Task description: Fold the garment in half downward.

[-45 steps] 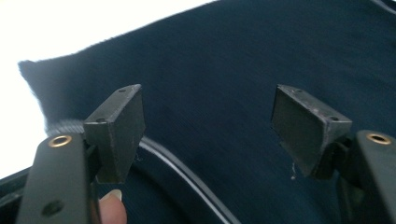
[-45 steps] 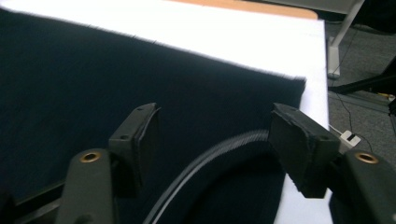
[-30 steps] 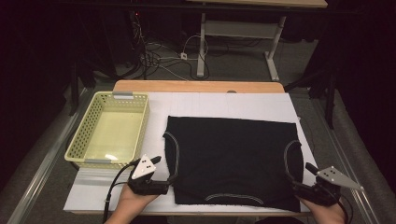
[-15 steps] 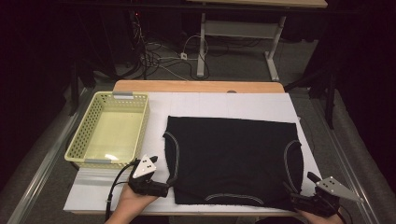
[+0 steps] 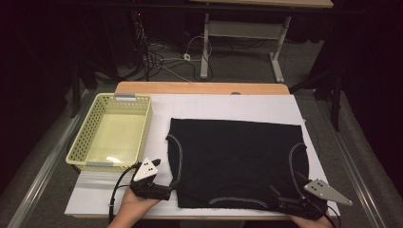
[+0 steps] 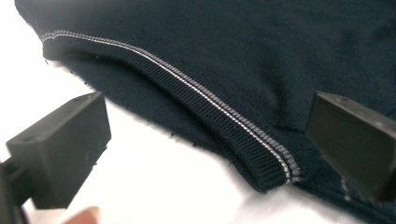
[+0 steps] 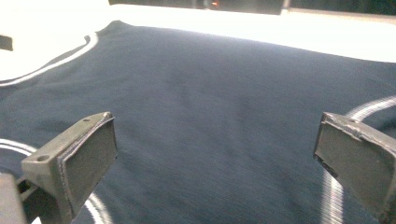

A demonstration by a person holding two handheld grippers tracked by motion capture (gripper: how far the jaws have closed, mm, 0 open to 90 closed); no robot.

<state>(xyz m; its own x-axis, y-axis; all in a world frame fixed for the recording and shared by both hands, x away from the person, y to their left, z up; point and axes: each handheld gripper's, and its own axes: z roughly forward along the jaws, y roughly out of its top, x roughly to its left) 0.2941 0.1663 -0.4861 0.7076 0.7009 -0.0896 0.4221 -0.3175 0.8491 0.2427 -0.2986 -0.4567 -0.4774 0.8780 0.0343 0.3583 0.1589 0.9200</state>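
- A black garment lay spread flat on the white sheet that covered the desk, taking up the sheet's right-hand part.
- Pale stitched trim ran along the garment's curved side openings and its near edge; in the left gripper view that ribbed, striped edge crossed the frame on a slant, slightly lifted off the white sheet.
- The left claw sat at the garment's near left corner, just beside the curved trim, in a hand that came in over the desk's near edge.
- Its jaws stood released and wide after opening just a moment earlier; one jaw was over the bare sheet and the other over the garment, the trimmed edge lay between them, and neither pad pressed on the cloth.
- The right claw sat at the garment's near right corner, low over the cloth.
- Its jaws likewise stood released, just opened, with flat garment fabric showing between them, ungrasped.
- A pale yellow mesh basket stood to the left of the garment, apart from it.
- The two claws were well apart, at opposite ends of the garment's near edge.
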